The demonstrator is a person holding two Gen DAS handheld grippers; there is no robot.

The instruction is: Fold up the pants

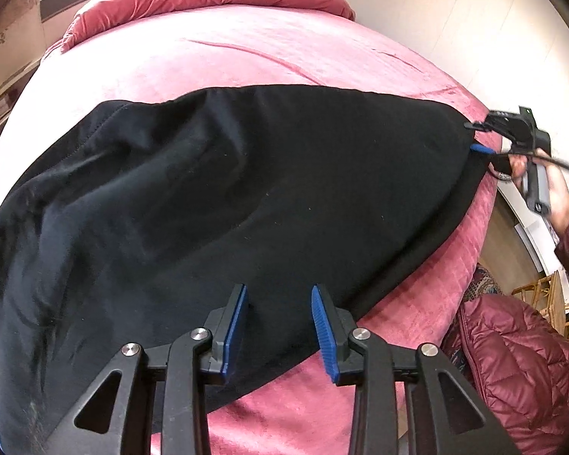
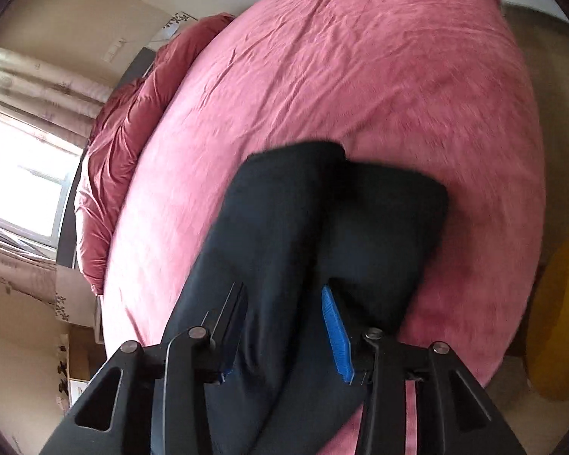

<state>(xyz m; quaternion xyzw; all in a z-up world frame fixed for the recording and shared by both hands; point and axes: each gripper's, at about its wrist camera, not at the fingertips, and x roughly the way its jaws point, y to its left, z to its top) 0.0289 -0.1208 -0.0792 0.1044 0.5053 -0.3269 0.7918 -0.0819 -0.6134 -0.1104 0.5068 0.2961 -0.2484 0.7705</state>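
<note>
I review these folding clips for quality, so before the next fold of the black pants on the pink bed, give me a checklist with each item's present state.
1. Pants lying on the bed cover: ok, though one edge lies close to the bed's side.
2. Fabric smooth: not ok, wrinkles show toward one end.
3. Left gripper gripping cloth: not ok, jaws apart above the fabric.
4. Right gripper gripping cloth: cannot tell, jaws apart with fabric between them.
5. Landing area for the fold: ok, bare cover beyond the pants.
6. Right wrist view sharp: not ok, blurred.
</note>
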